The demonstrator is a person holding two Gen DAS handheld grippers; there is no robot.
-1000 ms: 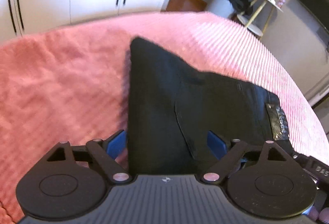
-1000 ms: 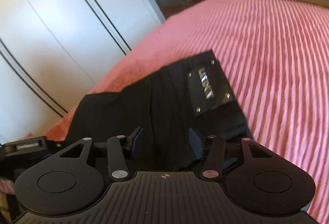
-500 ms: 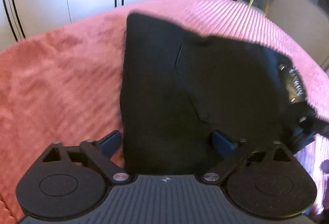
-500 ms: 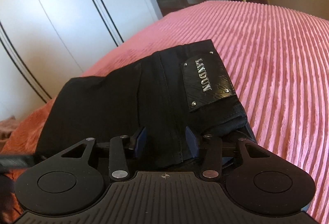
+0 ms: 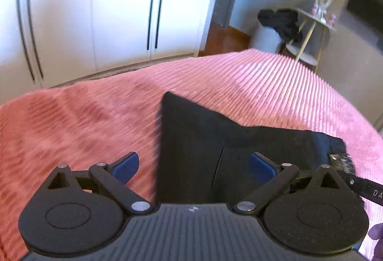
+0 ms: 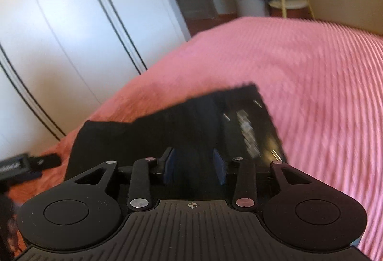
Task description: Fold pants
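Note:
The black pants [image 5: 215,138] lie folded on the pink ribbed bedspread [image 5: 83,122]. A shiny label patch shows near their right edge [image 6: 249,131]. My left gripper [image 5: 192,162] is open, its blue pads wide apart, with the pants' near edge between them. My right gripper [image 6: 195,165] has its pads partly apart over the pants [image 6: 167,131], near the patch; whether they pinch cloth is unclear. The right gripper's tip shows at the right edge of the left wrist view [image 5: 359,185]. The left gripper shows at the left edge of the right wrist view [image 6: 26,162].
White wardrobe doors [image 5: 107,9] stand beyond the bed's far edge. A small round side table [image 5: 311,21] and a white bin with dark clothes [image 5: 280,21] stand at the back right. The bedspread [image 6: 323,93] stretches wide to the right.
Both grippers have pulled back and tilted up; the pants look smaller and lie lower. The right gripper's pads have spread a little. Both views are motion-blurred.

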